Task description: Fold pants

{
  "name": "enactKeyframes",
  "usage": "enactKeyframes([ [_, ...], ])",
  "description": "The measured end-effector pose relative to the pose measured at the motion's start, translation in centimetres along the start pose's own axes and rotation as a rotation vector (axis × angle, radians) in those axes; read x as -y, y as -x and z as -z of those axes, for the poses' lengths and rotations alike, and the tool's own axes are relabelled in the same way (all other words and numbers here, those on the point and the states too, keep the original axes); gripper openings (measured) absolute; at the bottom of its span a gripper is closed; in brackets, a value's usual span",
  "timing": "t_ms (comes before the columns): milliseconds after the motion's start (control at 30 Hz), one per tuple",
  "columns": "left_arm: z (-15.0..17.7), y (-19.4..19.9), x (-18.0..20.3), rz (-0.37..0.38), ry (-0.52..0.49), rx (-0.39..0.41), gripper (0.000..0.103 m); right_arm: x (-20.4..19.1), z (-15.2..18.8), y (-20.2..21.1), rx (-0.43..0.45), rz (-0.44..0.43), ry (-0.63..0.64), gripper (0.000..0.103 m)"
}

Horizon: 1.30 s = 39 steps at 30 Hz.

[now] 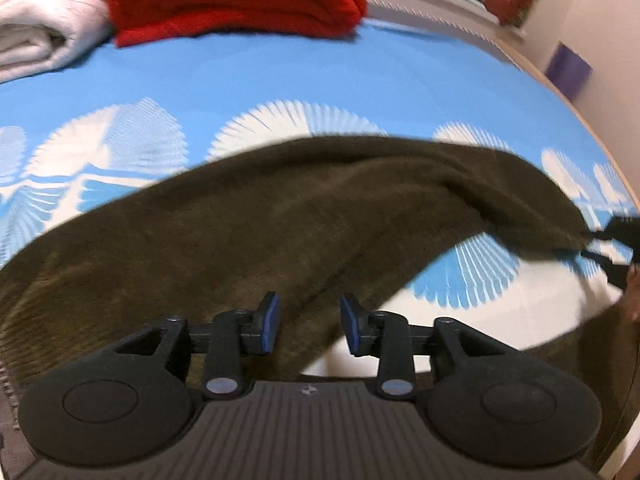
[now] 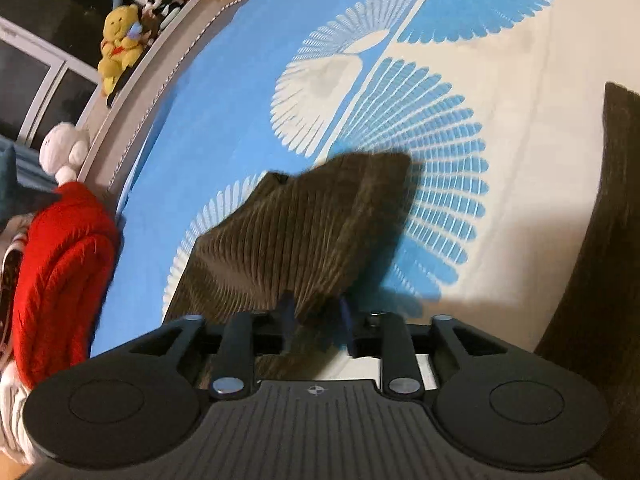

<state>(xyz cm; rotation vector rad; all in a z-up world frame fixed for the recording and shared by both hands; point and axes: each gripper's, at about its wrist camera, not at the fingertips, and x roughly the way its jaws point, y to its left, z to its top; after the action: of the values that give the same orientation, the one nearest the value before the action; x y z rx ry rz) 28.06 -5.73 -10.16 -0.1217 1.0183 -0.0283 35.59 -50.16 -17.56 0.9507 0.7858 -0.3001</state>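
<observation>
Clearly the pants (image 1: 256, 232) are a soft, ribbed, dark olive-brown corduroy, limp enough to sag in a long curve across the blue-and-white bedspread (image 1: 240, 80). In the left wrist view they run from about 8 o'clock up over the centre and taper toward 3 o'clock, where the right gripper (image 1: 600, 244) shows at the frame's edge against the cloth's far end. The left gripper (image 1: 308, 322) hovers at 6 o'clock with its blue pads apart; cloth lies beneath the gap, but neither pad presses on it.

In the right wrist view the right gripper (image 2: 316, 320) has a bunched fold of the pants (image 2: 304, 232) between its fingers, the fabric rising as a peak toward 12 o'clock. Blur and shadow hide the pads there, so I cannot tell whether they pinch it.

Judging by the drape, the fabric is light to medium in weight, not slippery and not fragile, yet it will slump wherever unsupported. A hold on a hem or doubled edge, with both ends taken together, looks best. A red folded garment (image 1: 236, 0) and a cream blanket (image 1: 40, 36) sit well apart at 11 o'clock.
</observation>
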Motion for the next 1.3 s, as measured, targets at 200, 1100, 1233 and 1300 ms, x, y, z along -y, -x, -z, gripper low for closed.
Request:
enactKeyframes([
  [200,0.5,-4.2,1.5,0.015,-0.069,-0.068,0.055,2.4,-1.9,-1.0,0.008,0.060,-0.159,0.041],
  [1100,0.7,-6.2,2.3,0.084,-0.363,-0.155,0.008,3.9,-7.9,1.7,0.136,0.171,-0.116,0.000],
  [1233,0.2,-6.0,1.0,0.046,-0.353,-0.187,0.008,1.5,-7.8,1.4,0.138,-0.038,0.007,0.004],
  [1300,0.1,-6.0,0.7,0.013,-0.362,-0.198,0.008,0.2,-7.2,0.7,0.098,-0.064,0.060,0.032],
])
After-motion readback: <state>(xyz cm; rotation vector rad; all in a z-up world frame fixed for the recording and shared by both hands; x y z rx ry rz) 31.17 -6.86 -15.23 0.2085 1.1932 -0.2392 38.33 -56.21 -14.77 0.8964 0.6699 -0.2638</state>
